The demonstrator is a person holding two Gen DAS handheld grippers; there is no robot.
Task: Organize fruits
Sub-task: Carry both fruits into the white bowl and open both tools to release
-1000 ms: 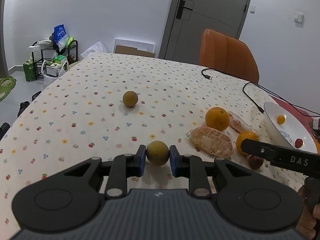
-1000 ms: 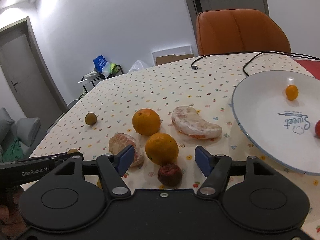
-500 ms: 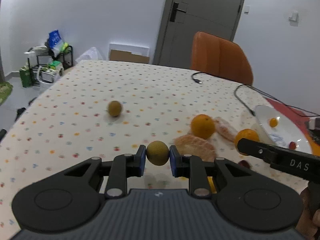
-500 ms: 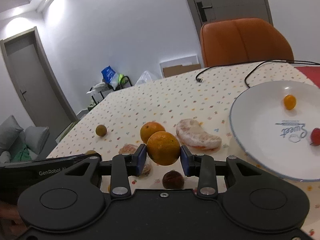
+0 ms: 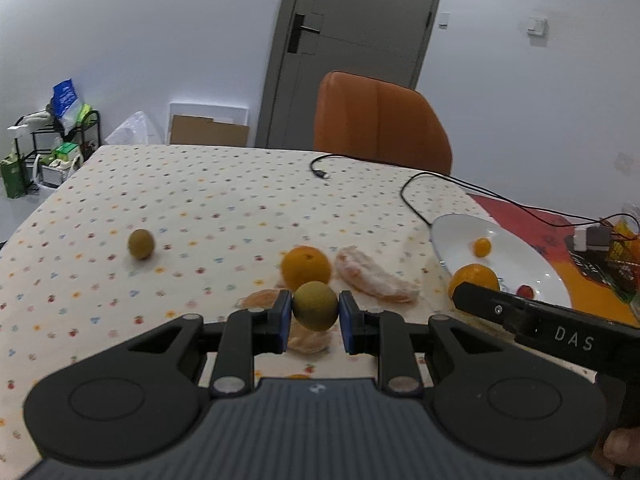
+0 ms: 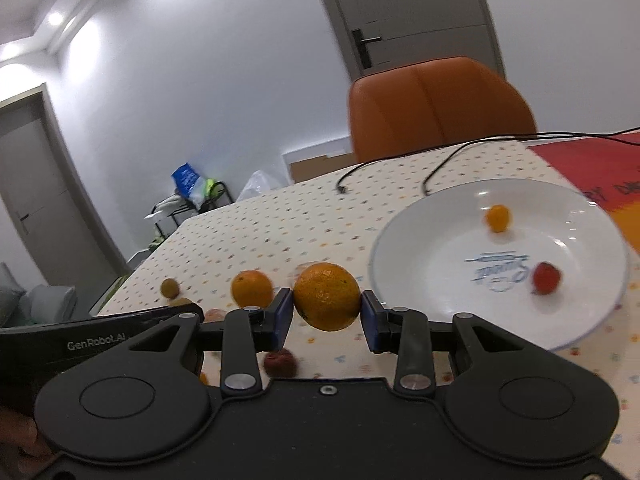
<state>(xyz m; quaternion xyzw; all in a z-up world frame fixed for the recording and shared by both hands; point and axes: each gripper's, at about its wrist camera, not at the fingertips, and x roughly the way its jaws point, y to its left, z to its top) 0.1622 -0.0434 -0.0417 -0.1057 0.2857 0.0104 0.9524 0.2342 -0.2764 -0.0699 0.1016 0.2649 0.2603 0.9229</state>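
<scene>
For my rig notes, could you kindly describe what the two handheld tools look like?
Both tools are matte black with blue finger pads, silver pivot screws and round embossed discs. The left tool has a ribbed grey body and side lettering "GenRobot.AI". The right tool reads "DAS" on its side.

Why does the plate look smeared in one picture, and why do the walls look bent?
Right wrist view: motion blur smears the white plate and its small fruits, while the gripped orange stays sharp. Left wrist view: milder blur on the tablecloth; the green fruit is crisp. Both views: fisheye lenses curve the walls and door.
</scene>
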